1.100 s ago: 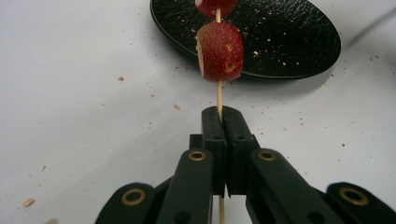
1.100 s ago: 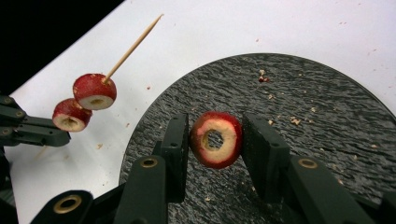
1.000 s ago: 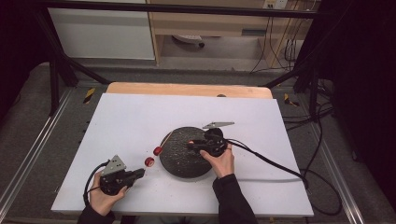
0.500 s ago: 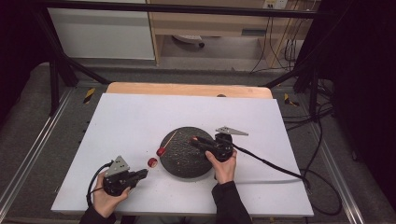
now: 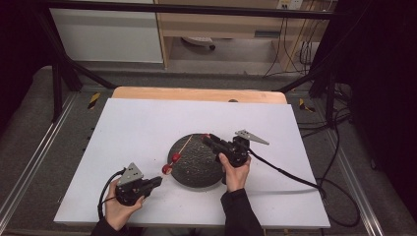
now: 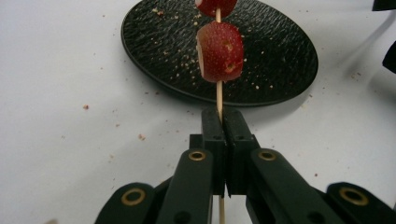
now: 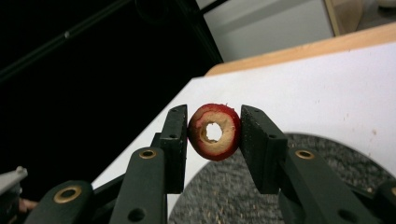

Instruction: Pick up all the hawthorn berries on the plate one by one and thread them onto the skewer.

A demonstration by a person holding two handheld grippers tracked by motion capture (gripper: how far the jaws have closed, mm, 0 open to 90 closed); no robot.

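My left gripper [image 5: 156, 181] sits near the table's [image 5: 128, 128] front edge, clamped on a thin skewer [image 5: 184, 146] with two red fruit pieces [image 5: 172, 163] over the dark plate's [image 5: 196, 172] left rim. My right gripper [image 5: 206, 139] hovers at the plate's far edge, pinching something red.

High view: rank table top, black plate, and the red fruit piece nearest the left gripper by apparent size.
1. Table top, largest.
2. Black plate.
3. Red fruit piece on the skewer, smallest.
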